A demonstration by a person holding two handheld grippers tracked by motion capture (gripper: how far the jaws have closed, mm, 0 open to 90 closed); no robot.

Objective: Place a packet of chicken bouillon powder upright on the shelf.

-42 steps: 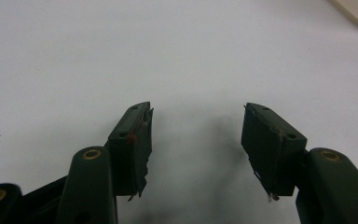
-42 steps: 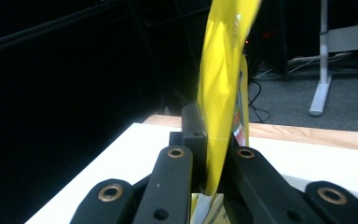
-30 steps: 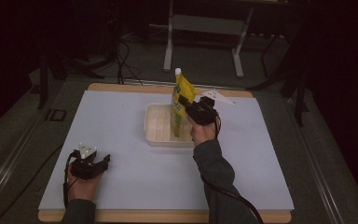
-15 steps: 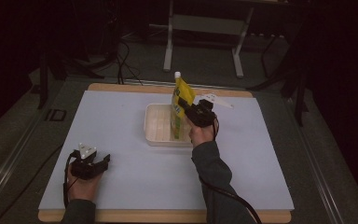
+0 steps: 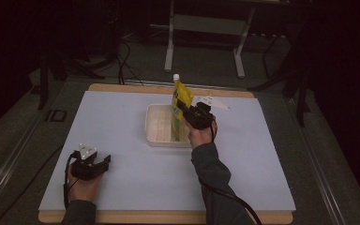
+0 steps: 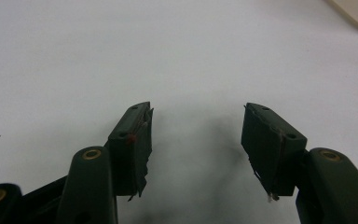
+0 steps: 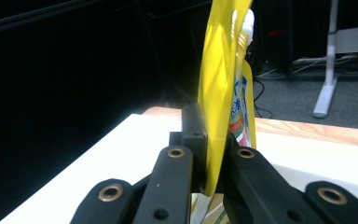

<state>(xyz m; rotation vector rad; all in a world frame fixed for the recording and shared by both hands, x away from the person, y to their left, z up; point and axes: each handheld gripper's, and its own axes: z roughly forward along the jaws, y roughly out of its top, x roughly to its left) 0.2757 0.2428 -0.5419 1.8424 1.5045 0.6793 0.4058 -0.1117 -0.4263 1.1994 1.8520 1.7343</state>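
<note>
A yellow spouted pouch with a white cap stands upright over the white plastic tub in the middle of the table. My right gripper is shut on the pouch's edge; in the right gripper view the yellow film runs up between the two black jaws. Whether the pouch's bottom touches the tub floor I cannot tell. My left gripper rests low on the white table near the front left, open, with nothing between its fingers.
The tub sits on a white board edged with wood. A white paper slip lies behind the right hand. Table legs and cables stand on the dark floor beyond the far edge.
The right gripper and pouch have shifted slightly, and the pouch stands a little more upright over the tub. The left hand has not moved.
</note>
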